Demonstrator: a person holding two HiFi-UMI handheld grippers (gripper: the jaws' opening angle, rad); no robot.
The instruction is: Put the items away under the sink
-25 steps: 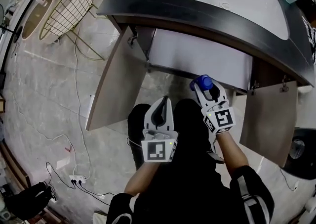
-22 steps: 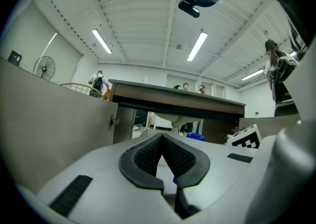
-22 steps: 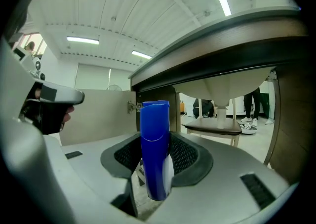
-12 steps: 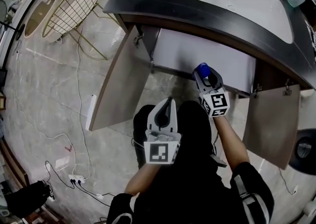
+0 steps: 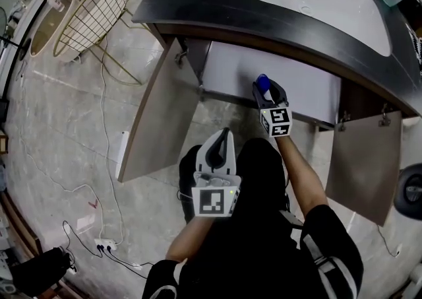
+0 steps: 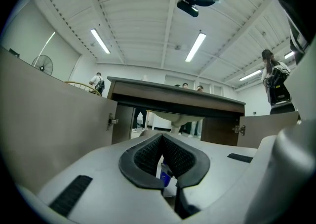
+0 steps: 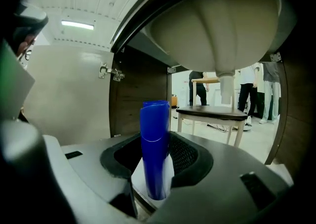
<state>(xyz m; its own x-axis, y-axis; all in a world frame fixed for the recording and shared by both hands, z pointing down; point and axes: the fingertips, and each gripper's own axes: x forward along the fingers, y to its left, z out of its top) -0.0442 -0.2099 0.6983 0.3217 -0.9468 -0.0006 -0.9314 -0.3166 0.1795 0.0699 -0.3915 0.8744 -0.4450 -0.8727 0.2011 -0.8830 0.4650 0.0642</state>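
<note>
Head view, the carry: the right gripper (image 5: 267, 93) is clamping a blue-capped bottle (image 5: 263, 82) and holding it at the mouth of the open cabinet (image 5: 231, 70) under the sink (image 5: 316, 0), between the two open doors.
Right gripper view, the hold: both pads are pressing on the bottle's white body low down, with the tall blue cap standing clear above them.
Left gripper (image 5: 223, 136): it is hanging by the person's lap, its jaws drawn together to a slit and gripping nothing I can be sure of.
Risk, tipping: being held so low, the bottle is looking top-heavy to me; a quick release could topple it.
Risk, knocking: the basin underside (image 7: 217, 25) and drain pipe (image 7: 226, 89) are hanging close overhead, so a raised cap could strike them.
Hidden: the countertop is covering the cabinet floor, so the landing spot is not showing.
Unclear: something small, blue and white, is showing in the left slit; pinched or lying beyond, I cannot tell.
</note>
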